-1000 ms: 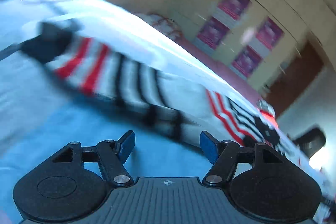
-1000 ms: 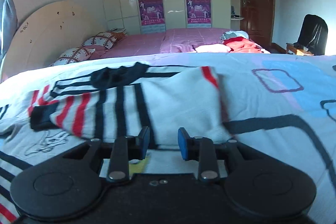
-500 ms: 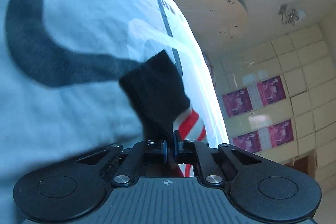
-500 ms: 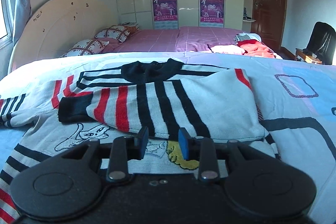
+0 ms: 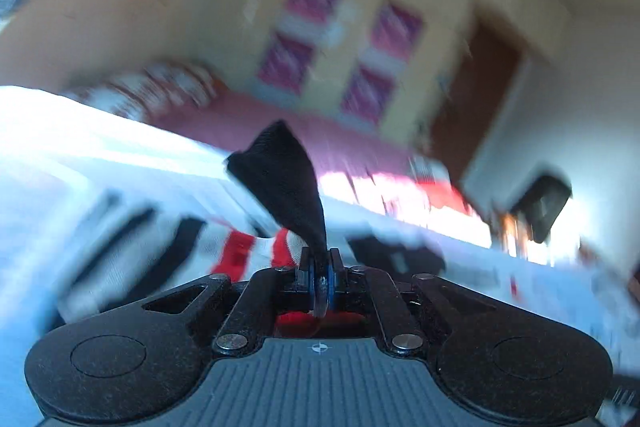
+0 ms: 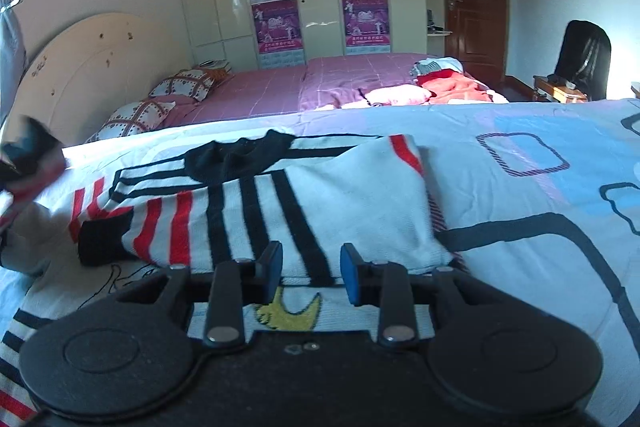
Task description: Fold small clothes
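Note:
A small white sweater [image 6: 280, 211] with black and red stripes and a black collar lies on the bed cover, its right sleeve folded across the body. My left gripper [image 5: 320, 267] is shut on the black cuff [image 5: 284, 179] of the left sleeve and holds it lifted; that view is motion-blurred. The lifted cuff shows blurred at the left edge of the right wrist view [image 6: 28, 155]. My right gripper [image 6: 310, 267] is open and empty, low over the sweater's lower part.
The white and blue patterned bed cover [image 6: 540, 187] stretches to the right. Behind it is a second bed with a pink sheet [image 6: 320, 83], pillows and loose clothes [image 6: 448, 87]. A wardrobe with posters, a brown door and a black chair [image 6: 584, 63] stand at the back.
My left gripper closed on the black sleeve cuff and has lifted it, swinging toward the sweater. My right gripper stayed open, shifting slightly over the sweater's lower part.

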Motion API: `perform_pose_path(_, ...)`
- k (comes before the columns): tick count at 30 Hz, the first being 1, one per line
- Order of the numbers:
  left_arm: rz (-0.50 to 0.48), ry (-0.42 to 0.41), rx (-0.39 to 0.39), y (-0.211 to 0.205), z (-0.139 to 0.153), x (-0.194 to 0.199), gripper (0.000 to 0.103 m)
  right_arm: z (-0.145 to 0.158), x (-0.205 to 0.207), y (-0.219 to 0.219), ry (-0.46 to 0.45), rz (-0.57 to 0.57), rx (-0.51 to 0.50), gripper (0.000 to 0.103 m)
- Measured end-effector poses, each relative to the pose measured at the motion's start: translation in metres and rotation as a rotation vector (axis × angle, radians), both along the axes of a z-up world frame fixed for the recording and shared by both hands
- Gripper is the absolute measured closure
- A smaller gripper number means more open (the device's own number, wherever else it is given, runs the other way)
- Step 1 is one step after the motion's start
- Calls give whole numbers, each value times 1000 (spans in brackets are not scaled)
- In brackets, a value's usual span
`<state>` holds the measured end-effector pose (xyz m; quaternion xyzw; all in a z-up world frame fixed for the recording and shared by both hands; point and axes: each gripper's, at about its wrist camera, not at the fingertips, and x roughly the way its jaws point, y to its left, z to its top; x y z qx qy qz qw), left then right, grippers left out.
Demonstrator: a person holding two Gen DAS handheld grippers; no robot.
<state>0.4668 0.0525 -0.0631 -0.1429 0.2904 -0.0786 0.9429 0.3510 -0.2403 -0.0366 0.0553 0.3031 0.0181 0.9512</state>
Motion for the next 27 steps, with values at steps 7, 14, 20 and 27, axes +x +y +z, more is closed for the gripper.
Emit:
perform_pose_path(7,-52,7,131,-61,-9,-20,48,3,5,-32,15,-25,101,52)
perform_pose_path(14,219,-19,181,34,-23,-98,48,-20,41,1,85,90,486,52)
perform_pose_path(20,174,37,145,53,-50,-74,48,-48,94,55,237,115,684,57)
perform_pose_path(27,152,68,179,57,-63,-59,48,0,90,68,22,128,388,97)
